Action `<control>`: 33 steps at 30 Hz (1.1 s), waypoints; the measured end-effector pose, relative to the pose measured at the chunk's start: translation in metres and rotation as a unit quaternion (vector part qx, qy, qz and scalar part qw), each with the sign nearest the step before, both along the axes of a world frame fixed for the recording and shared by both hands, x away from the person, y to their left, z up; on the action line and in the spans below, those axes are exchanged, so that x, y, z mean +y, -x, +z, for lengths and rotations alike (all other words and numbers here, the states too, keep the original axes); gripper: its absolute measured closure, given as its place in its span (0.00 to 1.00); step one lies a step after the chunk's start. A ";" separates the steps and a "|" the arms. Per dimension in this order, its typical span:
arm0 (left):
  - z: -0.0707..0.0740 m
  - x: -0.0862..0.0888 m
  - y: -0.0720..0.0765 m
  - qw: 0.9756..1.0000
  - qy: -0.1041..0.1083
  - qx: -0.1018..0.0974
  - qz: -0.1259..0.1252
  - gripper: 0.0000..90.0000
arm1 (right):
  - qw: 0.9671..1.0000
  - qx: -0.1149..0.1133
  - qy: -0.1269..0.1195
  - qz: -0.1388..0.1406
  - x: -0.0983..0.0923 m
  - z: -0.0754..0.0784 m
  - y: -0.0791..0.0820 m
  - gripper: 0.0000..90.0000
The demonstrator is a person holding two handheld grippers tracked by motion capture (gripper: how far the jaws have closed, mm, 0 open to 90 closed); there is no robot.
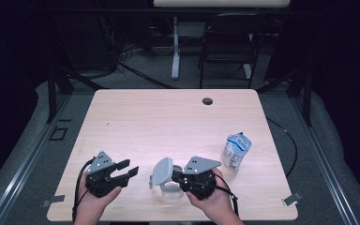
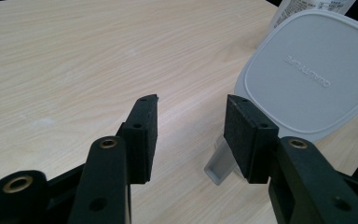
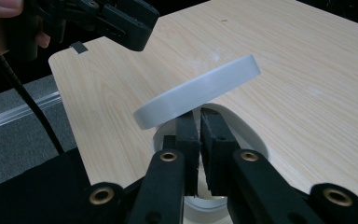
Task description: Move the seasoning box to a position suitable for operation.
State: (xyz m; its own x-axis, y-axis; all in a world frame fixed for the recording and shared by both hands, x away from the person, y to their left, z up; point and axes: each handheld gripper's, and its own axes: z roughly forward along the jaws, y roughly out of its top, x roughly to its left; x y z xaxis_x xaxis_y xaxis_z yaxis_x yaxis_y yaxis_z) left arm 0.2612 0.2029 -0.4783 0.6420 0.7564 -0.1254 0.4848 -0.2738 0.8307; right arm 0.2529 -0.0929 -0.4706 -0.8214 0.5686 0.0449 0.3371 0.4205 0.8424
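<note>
A grey rounded lid (image 1: 163, 171) is tilted up over a clear container (image 1: 171, 193) near the table's front edge. My right gripper (image 1: 175, 177) comes in from the right and is shut on the lid's edge. In the right gripper view its jaws (image 3: 200, 123) pinch just under the slanted lid (image 3: 200, 91), above the container's white rim (image 3: 249, 137). My left gripper (image 1: 127, 170) is held to the left of the lid, open with nothing between its pads. In the left gripper view the jaws (image 2: 192, 135) point at the lid (image 2: 307, 74), a short way off.
A white and blue pouch (image 1: 236, 151) stands upright to the right of the container. The wooden table (image 1: 168, 117) has a cable hole (image 1: 207, 101) near its far edge. A chair and a desk leg stand beyond the table.
</note>
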 end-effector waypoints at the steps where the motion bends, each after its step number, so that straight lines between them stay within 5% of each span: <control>1: 0.000 0.001 0.000 1.000 -0.001 -0.002 -0.001 0.61 | 1.000 0.000 0.000 -0.001 0.000 0.000 0.000 0.96; 14: -0.001 0.007 -0.003 1.000 -0.013 0.014 0.001 0.60 | 1.000 -0.002 0.006 0.000 0.006 0.003 -0.001 0.95; 33: -0.005 0.015 -0.006 1.000 0.001 0.019 0.008 0.57 | 1.000 0.001 -0.005 0.004 0.016 0.003 -0.005 0.94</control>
State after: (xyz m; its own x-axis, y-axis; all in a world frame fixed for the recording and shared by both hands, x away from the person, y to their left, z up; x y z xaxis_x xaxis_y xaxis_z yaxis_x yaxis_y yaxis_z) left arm 0.2677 0.2182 -0.4830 0.6241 0.7666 -0.1512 0.5206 -0.2636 0.8121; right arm 0.2580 -0.0769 -0.4675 -0.8261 0.5611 0.0519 0.3345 0.4142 0.8465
